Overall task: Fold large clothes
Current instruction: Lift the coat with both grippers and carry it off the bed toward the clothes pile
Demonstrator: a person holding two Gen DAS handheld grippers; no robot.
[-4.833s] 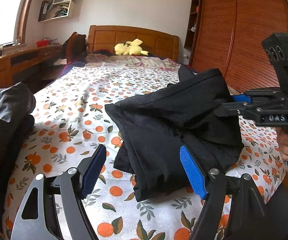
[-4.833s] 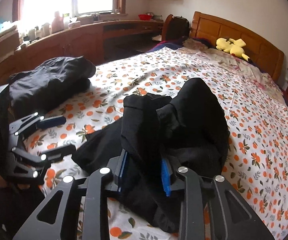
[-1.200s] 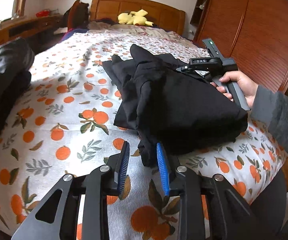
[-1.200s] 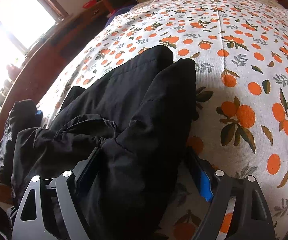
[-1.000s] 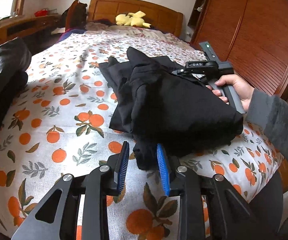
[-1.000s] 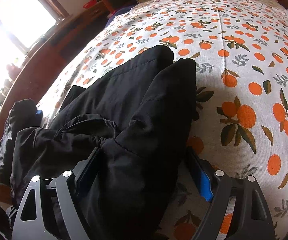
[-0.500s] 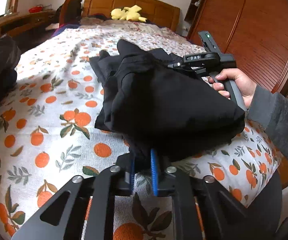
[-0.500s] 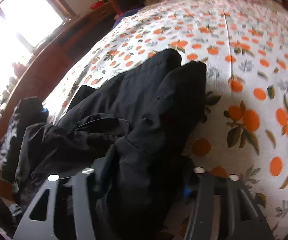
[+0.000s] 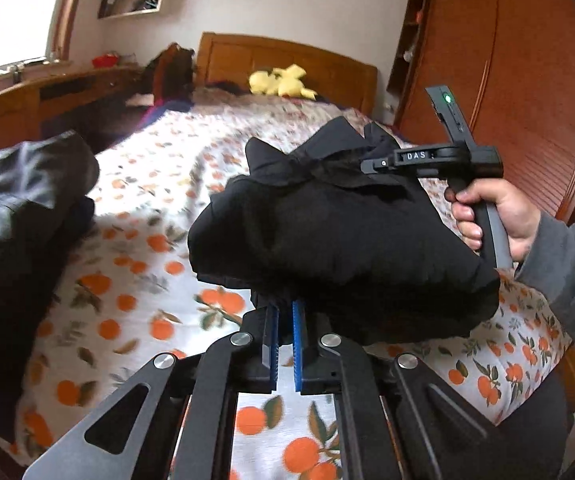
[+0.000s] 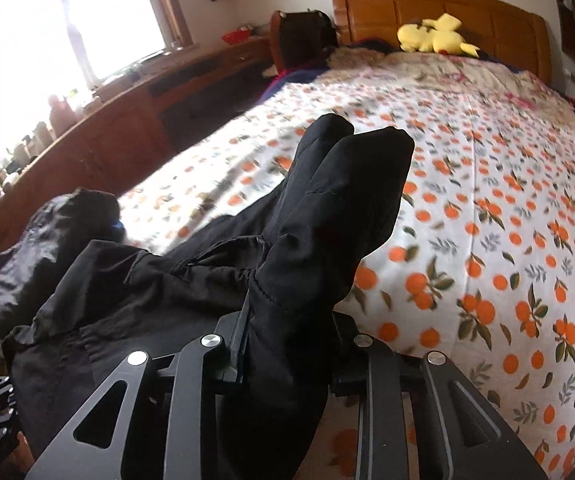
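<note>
The right gripper (image 10: 287,344) is clamped on a thick fold of the bulky black padded garment (image 10: 327,220), its two black fingers (image 10: 235,344) pressed into the cloth on either side. The garment rises ahead of the fingers in two rounded lobes and spreads left in crumpled folds over the white bedspread printed with oranges (image 10: 507,220). Further left lies a second dark, shiny heap of clothing (image 10: 47,240). A yellow plush toy (image 10: 435,38) rests by the wooden headboard (image 10: 387,8) — a bright window (image 10: 47,20) stands left.

We note daylight from the blown-out glass window (image 10: 67,28) at left; motion blur smears the orange-print white bedspread (image 9: 159,184); fisheye bends both views' edges.
</note>
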